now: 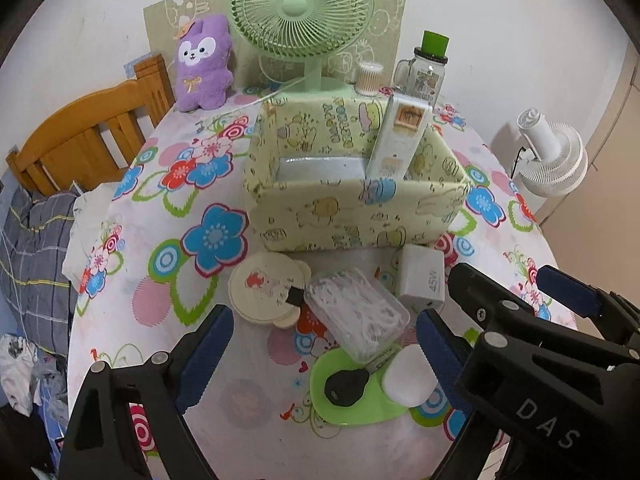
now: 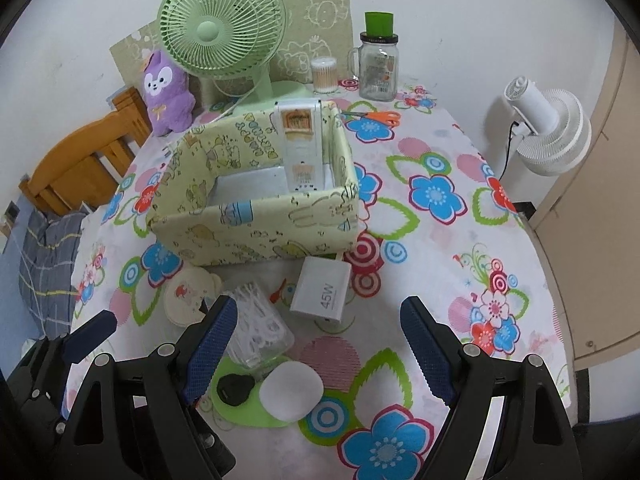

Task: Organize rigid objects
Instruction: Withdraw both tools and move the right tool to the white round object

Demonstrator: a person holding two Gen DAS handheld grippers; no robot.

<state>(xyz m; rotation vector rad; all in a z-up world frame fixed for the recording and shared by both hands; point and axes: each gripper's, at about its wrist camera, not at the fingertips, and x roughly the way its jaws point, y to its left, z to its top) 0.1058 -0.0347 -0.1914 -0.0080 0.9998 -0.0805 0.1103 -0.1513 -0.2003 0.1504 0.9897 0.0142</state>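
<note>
Left gripper: I see my left gripper [image 1: 324,344] with its jaws spread wide and nothing between the pads; it hangs over the small things on the table [image 1: 168,312].
Round case: one cream round case [image 1: 266,290] with a cartoon picture lies ahead of the left finger, not touching it.
Clear box: one clear box [image 1: 358,314] with white picks inside lies between the two left fingers, tilted, with one end on the green mat [image 1: 356,412].
Green mat: one mat, with one black key fob [image 1: 346,387] and one white rounded case [image 1: 410,378] on it, near the right-side finger of the left gripper.
Charger: one white charger [image 2: 322,290], printed "45W", stands just in front of the fabric bin [image 2: 256,232], ahead of the gap in my right gripper [image 2: 320,344].
Right gripper: also spread, holding nothing; the charger is apart from both fingers.
Fabric bin: one yellow-green bin with cartoon print; its writing I cannot read. One tall white pack [image 2: 301,148] leans inside, at the right.
Behind the bin: one purple plush toy [image 2: 166,94], one green fan [image 2: 222,26], one jar of cotton swabs [image 2: 324,76], one glass jar [image 2: 378,66] with a green cap, one pair of orange scissors [image 2: 378,117].
</note>
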